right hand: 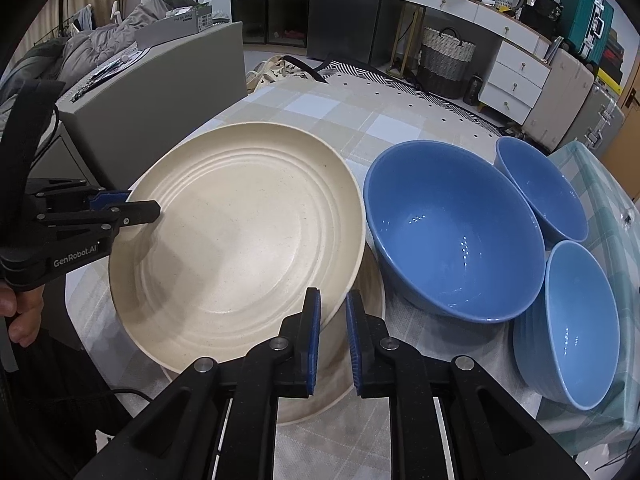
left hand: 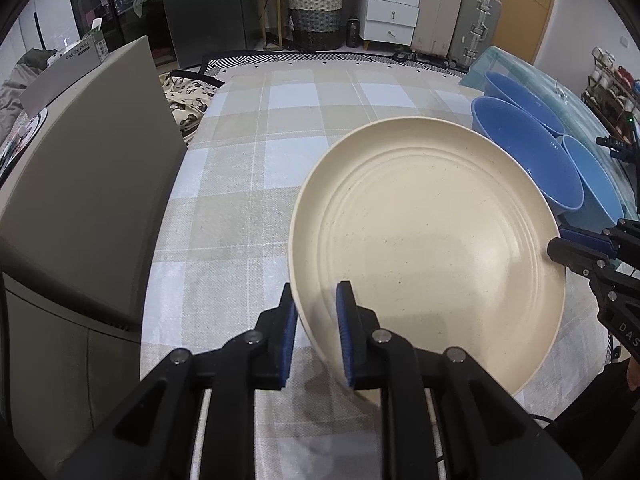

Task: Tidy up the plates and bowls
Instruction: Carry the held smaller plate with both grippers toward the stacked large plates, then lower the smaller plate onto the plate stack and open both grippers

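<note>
The checked table [left hand: 248, 152] bears a grey cabinet [left hand: 80, 184] at its left edge. A cream plate [right hand: 240, 240] is held tilted over a second plate [right hand: 356, 380] lying beneath it. Touching its right side is a big blue bowl [right hand: 452, 232], two smaller bowls [right hand: 580, 320] beyond. The left gripper [left hand: 318, 336] and right gripper [right hand: 334, 344] each pinch opposite rims, nearly closed.

Plate [right hand: 240, 240] above second plate [right hand: 360, 368]; three bowls [right hand: 452, 232] right.
</note>
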Demonstrator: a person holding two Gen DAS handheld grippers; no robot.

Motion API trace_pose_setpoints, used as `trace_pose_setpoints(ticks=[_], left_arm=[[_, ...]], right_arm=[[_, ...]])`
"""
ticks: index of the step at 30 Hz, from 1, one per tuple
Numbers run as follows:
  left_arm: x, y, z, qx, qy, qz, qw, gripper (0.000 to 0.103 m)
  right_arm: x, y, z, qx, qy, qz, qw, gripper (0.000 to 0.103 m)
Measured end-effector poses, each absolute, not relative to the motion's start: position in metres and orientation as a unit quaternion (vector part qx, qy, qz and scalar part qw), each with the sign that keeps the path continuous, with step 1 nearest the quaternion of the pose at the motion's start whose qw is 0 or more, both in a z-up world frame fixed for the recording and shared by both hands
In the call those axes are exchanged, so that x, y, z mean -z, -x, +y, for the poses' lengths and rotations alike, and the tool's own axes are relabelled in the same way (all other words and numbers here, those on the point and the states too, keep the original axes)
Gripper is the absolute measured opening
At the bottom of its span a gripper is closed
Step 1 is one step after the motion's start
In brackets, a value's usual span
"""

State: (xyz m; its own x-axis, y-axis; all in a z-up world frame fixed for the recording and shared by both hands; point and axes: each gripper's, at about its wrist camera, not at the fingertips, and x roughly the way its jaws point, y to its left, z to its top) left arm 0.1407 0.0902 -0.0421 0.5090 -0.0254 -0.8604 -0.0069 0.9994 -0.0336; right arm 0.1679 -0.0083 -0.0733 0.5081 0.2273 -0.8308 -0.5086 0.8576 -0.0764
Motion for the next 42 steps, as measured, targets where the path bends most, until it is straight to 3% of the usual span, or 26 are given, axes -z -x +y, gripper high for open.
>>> trace_pose_setpoints(ticks=[24,27,36,39,42], left_arm=[[0.06,-0.145,0.064,0.031,-0.03,0.518,0.855,0.019],[0.067,-0.142,0.045,0.033,-0.074,0.519,0.851,0.02],[0.074,-0.143,0.042,0.032,-0.073,0.531,0.844,0.024],[0.073,-0.144,0.041,0.028,-0.074,0.535,0.841,0.042],[0.065,-0.143,0.045,0.029,-0.058,0.532,0.844,0.048]], right_arm=[[0.092,-0.149,-0.013,-0.256,0.14,0.457,0.84,0.014],[0.091,-0.137,0.003,-0.257,0.174,0.435,0.845,0.014],[0.101,-0.152,-0.008,-0.233,0.169,0.457,0.842,0.014],[0.103,-0.156,-0.012,-0.229,0.164,0.464,0.84,0.015],[0.103,-0.158,-0.013,-0.229,0.16,0.463,0.841,0.029]])
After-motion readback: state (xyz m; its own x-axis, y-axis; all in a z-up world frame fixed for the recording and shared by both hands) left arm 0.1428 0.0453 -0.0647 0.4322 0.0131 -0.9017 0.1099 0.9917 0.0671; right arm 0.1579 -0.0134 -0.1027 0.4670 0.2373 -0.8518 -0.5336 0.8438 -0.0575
